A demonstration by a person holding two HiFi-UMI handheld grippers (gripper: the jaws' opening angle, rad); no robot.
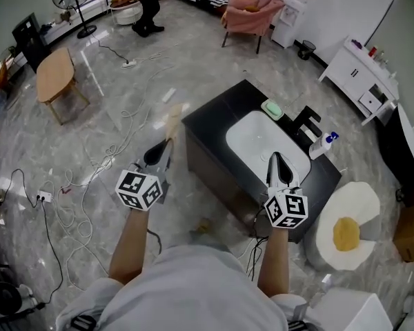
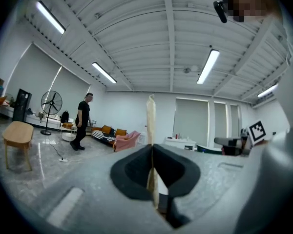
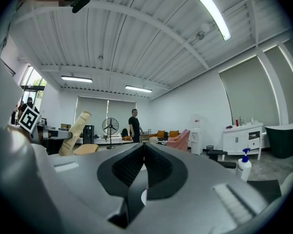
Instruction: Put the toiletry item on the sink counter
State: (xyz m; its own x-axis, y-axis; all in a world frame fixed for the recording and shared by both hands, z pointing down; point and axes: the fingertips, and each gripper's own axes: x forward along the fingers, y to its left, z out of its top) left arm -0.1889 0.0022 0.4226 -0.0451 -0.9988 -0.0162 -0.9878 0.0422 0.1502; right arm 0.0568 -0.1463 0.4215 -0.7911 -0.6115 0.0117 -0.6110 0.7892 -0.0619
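One tan tube (image 1: 173, 120) in left tongs (image 2: 151, 150), lettering illegible

The tube (image 1: 173, 121) looks blurred, its print unreadable.

Head camera looks steeply down; gripper cameras look level toward the fan (image 2: 51, 103).

Black worktop (image 1: 217, 112) on a glossy grey floor (image 1: 124, 109), white oval basin (image 1: 259, 143) sunk into its middle, green soap dish (image 1: 272, 108) at the basin's far rim, black tap (image 1: 308, 121) alongside — white spray bottle (image 1: 322, 145) with blue head upright just beside the tap.
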